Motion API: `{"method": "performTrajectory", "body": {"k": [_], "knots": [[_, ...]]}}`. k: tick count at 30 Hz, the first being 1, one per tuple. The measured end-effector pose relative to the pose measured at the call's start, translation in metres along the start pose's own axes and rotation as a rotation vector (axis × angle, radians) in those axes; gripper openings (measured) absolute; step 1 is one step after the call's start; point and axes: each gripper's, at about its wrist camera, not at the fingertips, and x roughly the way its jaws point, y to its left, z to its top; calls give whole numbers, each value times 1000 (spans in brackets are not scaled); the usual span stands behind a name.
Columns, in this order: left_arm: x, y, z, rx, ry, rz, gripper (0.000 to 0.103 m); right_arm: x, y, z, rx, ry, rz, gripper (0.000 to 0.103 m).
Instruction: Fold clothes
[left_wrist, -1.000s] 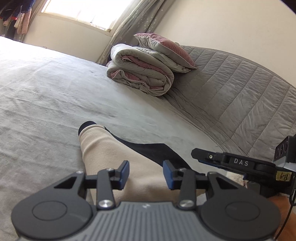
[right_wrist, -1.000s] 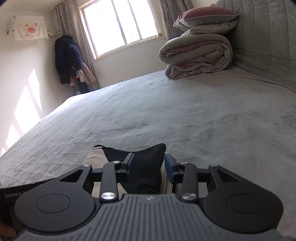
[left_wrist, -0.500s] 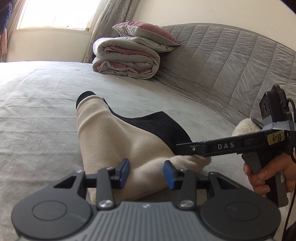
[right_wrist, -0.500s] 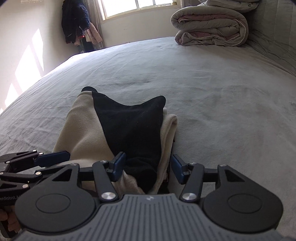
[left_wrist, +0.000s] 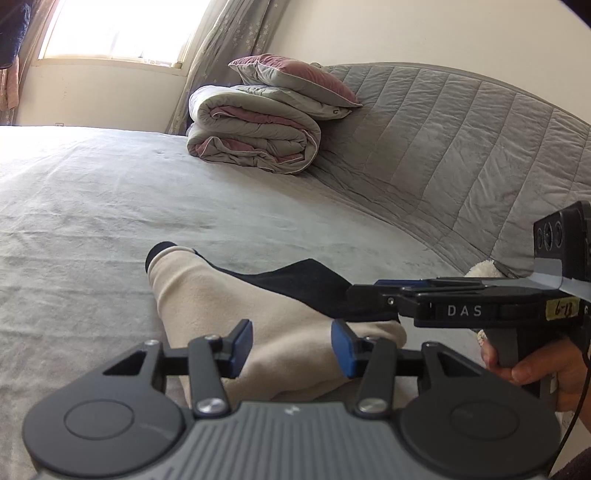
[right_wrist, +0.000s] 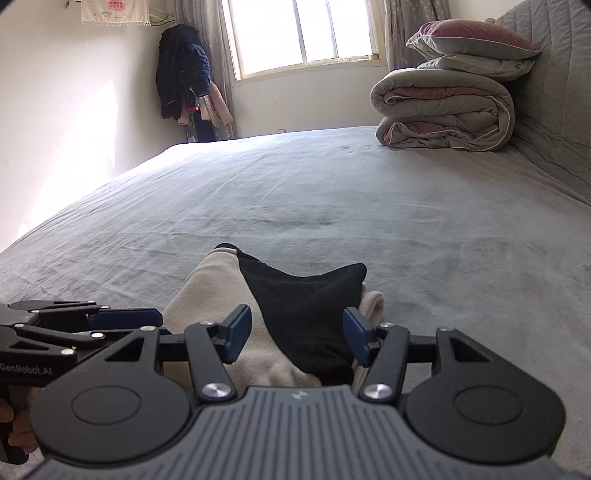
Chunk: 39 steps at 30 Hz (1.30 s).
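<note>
Both sets of jaws have spread since a second ago, when the right pads pinched the black panel. Now the left gripper (left_wrist: 291, 345) is opening over the beige half of the folded fleece garment (left_wrist: 258, 314), its pads apparently clear of the cloth, though that view is low. The right gripper (right_wrist: 297, 334) stands apart around the black panel (right_wrist: 310, 314), not pressing it. Soft and thick, the garment lies at the near edge of the grey bed sheet (right_wrist: 332, 192), with wide bare sheet beyond up to the rolled quilt (right_wrist: 443, 110).
</note>
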Motion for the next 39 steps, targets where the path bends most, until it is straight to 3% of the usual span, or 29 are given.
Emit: {"method": "performTrajectory", "body": {"k": [5,14,17,39], "knots": [[1,-9,-1,43,62,25,47,16,9,-10,-97,116,-75,56],[-9,8,10,-124,113,55,51,17,7,-5,-28,129,-119,60],[-10,12,12,-161,126,89,58,16,8,-3,-11,131,-132,61],[0,43,11,-320,174,188,73,18,-4,0,69,148,-176,73]]}}
